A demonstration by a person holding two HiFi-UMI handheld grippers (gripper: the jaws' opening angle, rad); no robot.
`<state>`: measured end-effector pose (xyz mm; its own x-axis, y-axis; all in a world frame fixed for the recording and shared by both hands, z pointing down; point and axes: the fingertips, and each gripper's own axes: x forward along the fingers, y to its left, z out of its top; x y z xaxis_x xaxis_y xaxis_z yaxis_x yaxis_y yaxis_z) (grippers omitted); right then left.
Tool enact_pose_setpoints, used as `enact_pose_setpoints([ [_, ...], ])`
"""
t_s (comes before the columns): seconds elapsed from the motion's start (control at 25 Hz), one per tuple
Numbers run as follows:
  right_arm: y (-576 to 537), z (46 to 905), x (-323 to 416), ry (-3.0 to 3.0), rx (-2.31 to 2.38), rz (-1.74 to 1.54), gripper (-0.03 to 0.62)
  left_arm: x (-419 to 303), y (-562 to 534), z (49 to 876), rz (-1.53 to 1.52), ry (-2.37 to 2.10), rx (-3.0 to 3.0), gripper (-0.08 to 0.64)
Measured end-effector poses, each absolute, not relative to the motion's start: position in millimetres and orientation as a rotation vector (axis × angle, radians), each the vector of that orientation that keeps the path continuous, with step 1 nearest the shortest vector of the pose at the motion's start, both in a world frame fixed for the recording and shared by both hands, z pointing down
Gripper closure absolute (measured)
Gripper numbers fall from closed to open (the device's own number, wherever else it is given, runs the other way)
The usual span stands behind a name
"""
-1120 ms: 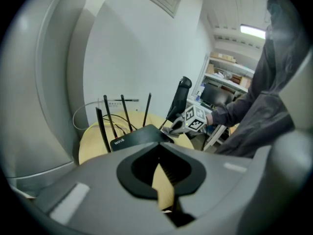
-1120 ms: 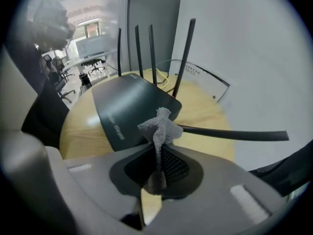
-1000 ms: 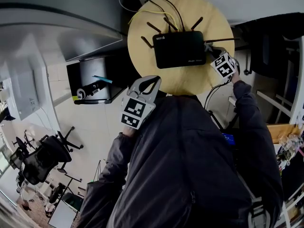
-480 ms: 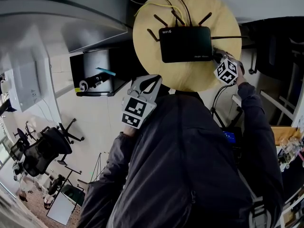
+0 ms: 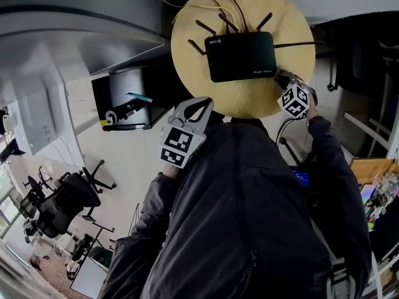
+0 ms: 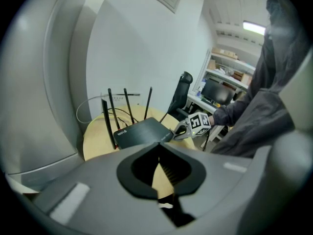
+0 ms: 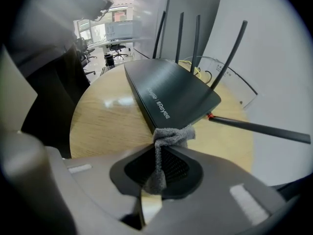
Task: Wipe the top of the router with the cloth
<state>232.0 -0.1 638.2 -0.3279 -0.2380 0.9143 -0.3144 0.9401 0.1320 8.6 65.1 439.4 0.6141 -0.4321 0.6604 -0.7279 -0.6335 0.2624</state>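
A black router (image 5: pixel 240 56) with several thin antennas lies on a round wooden table (image 5: pixel 249 98); it also shows in the right gripper view as a black router (image 7: pixel 168 94) and in the left gripper view (image 6: pixel 142 132). My right gripper (image 7: pixel 159 137) is shut on a grey cloth (image 7: pixel 168 136), whose bunched end touches the router's near front corner. In the head view the right gripper (image 5: pixel 283 80) sits at the router's right front corner. My left gripper (image 5: pixel 194 109) hangs at the table's near edge, jaws shut with nothing between them, its tips (image 6: pixel 159 148) apart from the router.
Yellow and black cables (image 5: pixel 218 8) trail behind the router. A grey curved wall (image 5: pixel 81 23) lies left of the table. A dark shelf unit (image 5: pixel 124 101) stands below it. Office chairs (image 5: pixel 59 204) stand on the floor at left. One antenna (image 7: pixel 259 127) sticks out sideways near the cloth.
The right gripper with the cloth stays at the router's right front corner, shifting slightly. The left gripper has not moved. The head camera swayed a little.
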Motion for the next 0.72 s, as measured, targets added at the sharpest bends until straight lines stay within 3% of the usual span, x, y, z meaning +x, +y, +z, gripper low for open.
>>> enact_pose_setpoints([
  [0.24,6.1,567.8,202.7,-2.121,0.578,0.375,0.565,11.6,58.0,437.0,0.747,-0.877,2.357,0.560],
  [0.48,0.6,468.9,131.6,-2.384,0.587,0.340,0.565,21.0,50.0,433.1,0.729,-0.827,2.414,0.560],
  [0.72,9.6,435.0,84.4,-2.467,0.537,0.280,0.565,15.9,45.1,430.4,0.710,-0.808,2.444,0.560],
])
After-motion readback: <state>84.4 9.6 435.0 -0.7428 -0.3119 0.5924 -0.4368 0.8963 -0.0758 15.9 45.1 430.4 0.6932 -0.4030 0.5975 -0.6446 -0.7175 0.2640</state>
